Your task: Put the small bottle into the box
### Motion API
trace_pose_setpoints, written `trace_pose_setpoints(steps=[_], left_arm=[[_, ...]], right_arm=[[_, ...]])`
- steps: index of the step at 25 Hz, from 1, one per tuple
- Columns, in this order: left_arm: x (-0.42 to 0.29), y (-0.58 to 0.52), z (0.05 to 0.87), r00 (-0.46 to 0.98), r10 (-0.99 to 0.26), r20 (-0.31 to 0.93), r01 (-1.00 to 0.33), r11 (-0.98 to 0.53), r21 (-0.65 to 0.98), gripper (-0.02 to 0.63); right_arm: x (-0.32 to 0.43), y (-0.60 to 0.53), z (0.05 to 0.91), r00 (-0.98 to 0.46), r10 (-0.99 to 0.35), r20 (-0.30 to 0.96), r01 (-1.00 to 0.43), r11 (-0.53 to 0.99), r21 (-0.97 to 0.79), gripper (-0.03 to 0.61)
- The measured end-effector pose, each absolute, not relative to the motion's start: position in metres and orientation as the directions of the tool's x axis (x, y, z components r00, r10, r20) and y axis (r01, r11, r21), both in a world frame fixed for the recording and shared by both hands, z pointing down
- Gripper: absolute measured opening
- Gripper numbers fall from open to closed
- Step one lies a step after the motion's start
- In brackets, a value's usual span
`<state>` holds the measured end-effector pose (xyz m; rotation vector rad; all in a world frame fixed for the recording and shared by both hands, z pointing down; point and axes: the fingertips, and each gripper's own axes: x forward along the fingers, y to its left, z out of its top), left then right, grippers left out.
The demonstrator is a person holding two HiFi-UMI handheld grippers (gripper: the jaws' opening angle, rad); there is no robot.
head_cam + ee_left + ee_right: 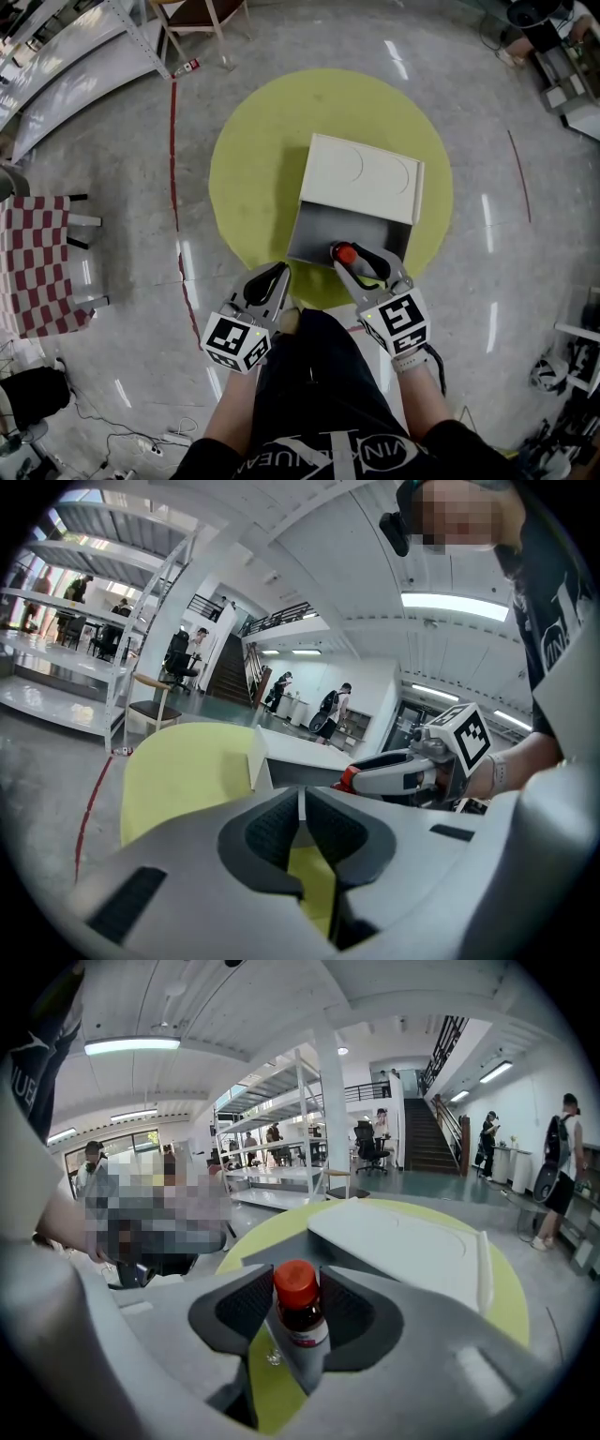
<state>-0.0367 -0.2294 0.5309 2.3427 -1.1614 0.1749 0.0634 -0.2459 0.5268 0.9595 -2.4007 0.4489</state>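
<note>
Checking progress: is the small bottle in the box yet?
Not yet: the small red-capped bottle stands clamped between the right gripper's jaws.

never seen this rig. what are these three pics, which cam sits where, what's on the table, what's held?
There is no robot here. A person stands at a round yellow table with a hand-held two-jaw gripper in each hand. The cubes with square markers are part of the grippers.

The head view comes from a camera on the person's head, looking steeply down. The other two come from a camera on each gripper, looking along its jaws.

On the table stands a white box. Its near part is open and grey inside.

The right gripper is closed on a small bottle with a red cap, held at the box's open end. The left gripper is shut and empty, near the table's edge.
</note>
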Motion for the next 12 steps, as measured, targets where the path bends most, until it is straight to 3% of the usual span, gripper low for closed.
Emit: trace_pose_setpoints(steps=[12], left_arm=[[-0.037, -0.218, 0.525, 0.627, -0.709, 0.322, -0.771, -0.508, 0.384, 0.028]], right_arm=[[0.073, -0.241, 0.516, -0.612, -0.591, 0.525, -0.741, 0.66, -0.121, 0.15]])
